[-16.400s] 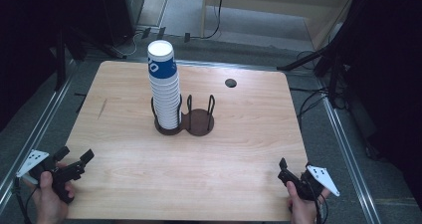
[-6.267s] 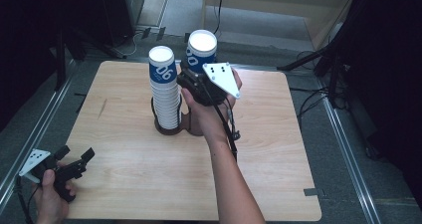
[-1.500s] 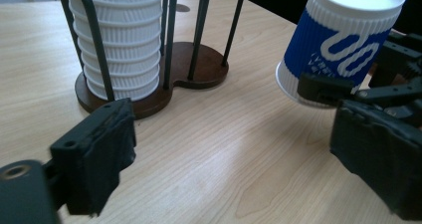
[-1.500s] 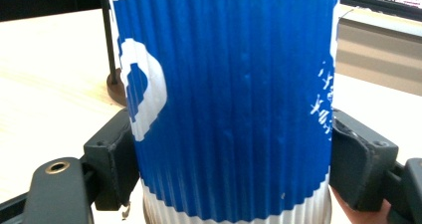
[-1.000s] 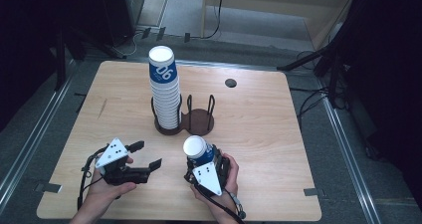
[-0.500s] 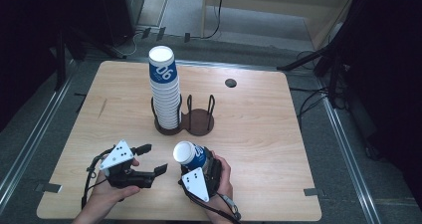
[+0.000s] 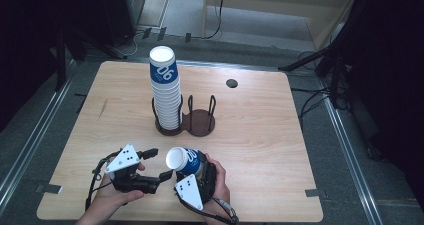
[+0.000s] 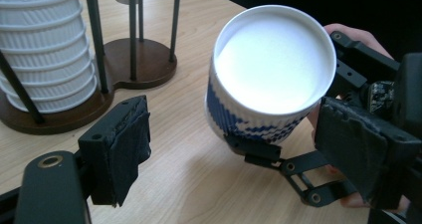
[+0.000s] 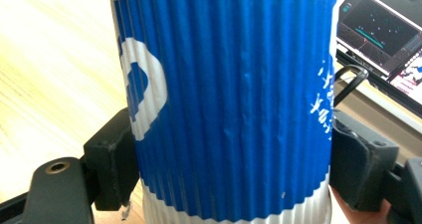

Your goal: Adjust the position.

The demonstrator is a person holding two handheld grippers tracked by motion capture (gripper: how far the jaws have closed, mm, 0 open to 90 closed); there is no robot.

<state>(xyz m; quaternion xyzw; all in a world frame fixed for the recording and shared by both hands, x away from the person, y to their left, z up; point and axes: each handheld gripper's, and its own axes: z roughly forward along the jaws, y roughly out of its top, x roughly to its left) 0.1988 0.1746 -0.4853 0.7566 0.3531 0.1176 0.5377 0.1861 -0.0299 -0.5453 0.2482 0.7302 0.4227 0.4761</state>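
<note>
So we've got the cup (image 7: 183,161) clamped in our right gripper (image 7: 194,174), jaws squeezed against its ribbed blue sides, and it's down at the near edge of the table (image 7: 260,135), well apart from the stack (image 7: 165,92) and the holder (image 7: 200,122). The big change from a second ago: the cup stood fairly upright then, and now it's tipped over toward the left gripper (image 7: 159,165), with its white end facing that way. Half a second ago it was already leaning, so this is a steady roll, not a slip.

The left gripper has also crept in closer. Its jaws are spread wide, one on each side of the cup's white end in the left gripper view (image 8: 273,59), not touching it yet as far as we can tell. From the high view it's hard to judge the gap, so take that with a grain of salt.

What this means for the job, we reckon: it looks like a hand-over, right to left. The cup came off the stack, and the empty side of the holder is probably where it ends up. Next bit is closing the left jaws on the cup before the right lets go, without crushing the paper wall.
</note>
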